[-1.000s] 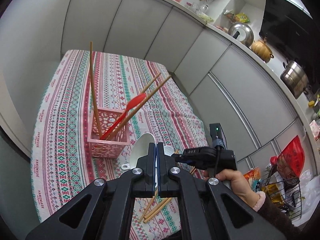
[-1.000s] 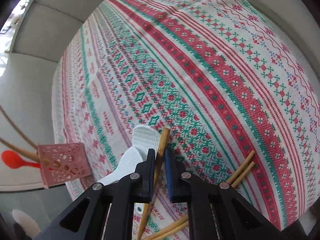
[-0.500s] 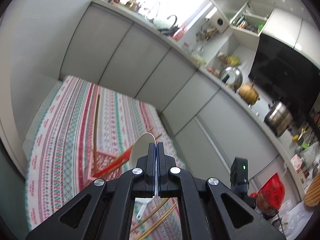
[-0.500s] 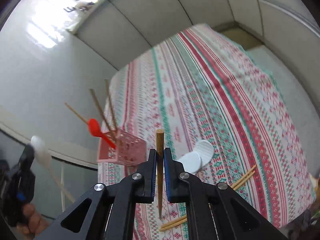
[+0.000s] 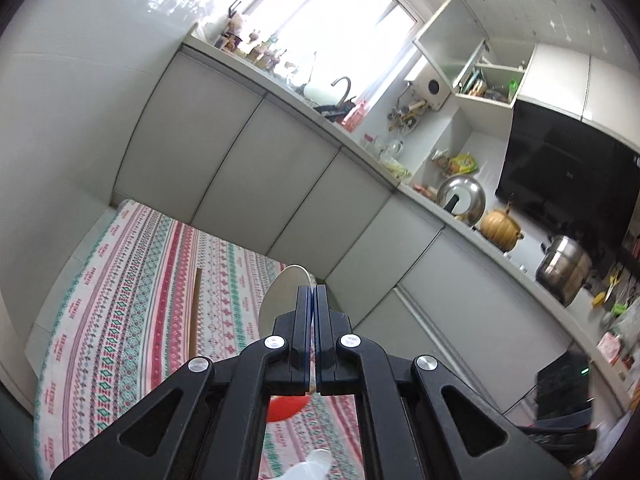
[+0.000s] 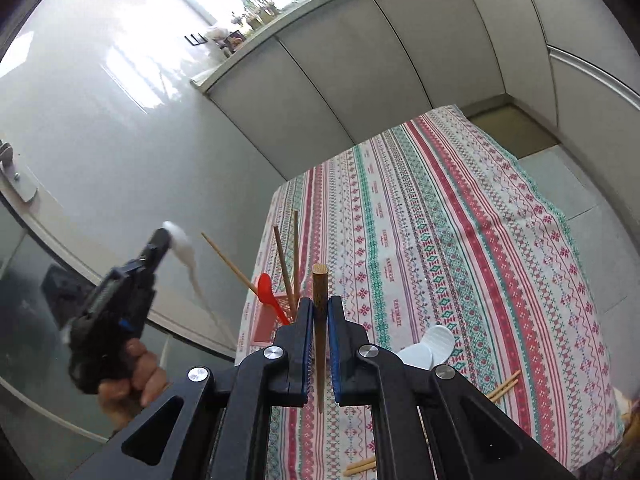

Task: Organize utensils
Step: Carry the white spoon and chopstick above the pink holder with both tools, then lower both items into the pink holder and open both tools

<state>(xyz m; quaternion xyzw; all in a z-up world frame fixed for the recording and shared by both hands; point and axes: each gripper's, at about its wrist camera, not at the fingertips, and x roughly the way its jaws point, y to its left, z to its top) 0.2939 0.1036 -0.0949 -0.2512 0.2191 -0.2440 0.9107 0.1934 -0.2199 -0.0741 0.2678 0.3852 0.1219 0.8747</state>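
My left gripper (image 5: 310, 294) is shut on a white spoon (image 5: 280, 296) and holds it in the air; in the right wrist view that gripper (image 6: 162, 238) and its spoon (image 6: 182, 250) hang left of the table in a person's hand. My right gripper (image 6: 320, 306) is shut on a dark wooden chopstick (image 6: 320, 280), raised above the striped tablecloth (image 6: 460, 240). Just beyond it stands the pink basket (image 6: 268, 326) with a red spoon (image 6: 266, 288) and several chopsticks (image 6: 285, 264) in it. Through the left gripper's frame, the red spoon (image 5: 286, 407) shows below.
Two white spoons (image 6: 428, 348) lie on the cloth right of my right gripper. Loose chopsticks (image 6: 505, 387) lie near the table's near edge. Grey cabinets (image 5: 280, 184) line the far side, with pots (image 5: 562, 272) on the counter. A glossy white wall (image 6: 100, 140) is left of the table.
My right gripper has lifted the chopstick off the cloth and risen well above the table. My left gripper has raised the white spoon and tilted up toward the kitchen counter.
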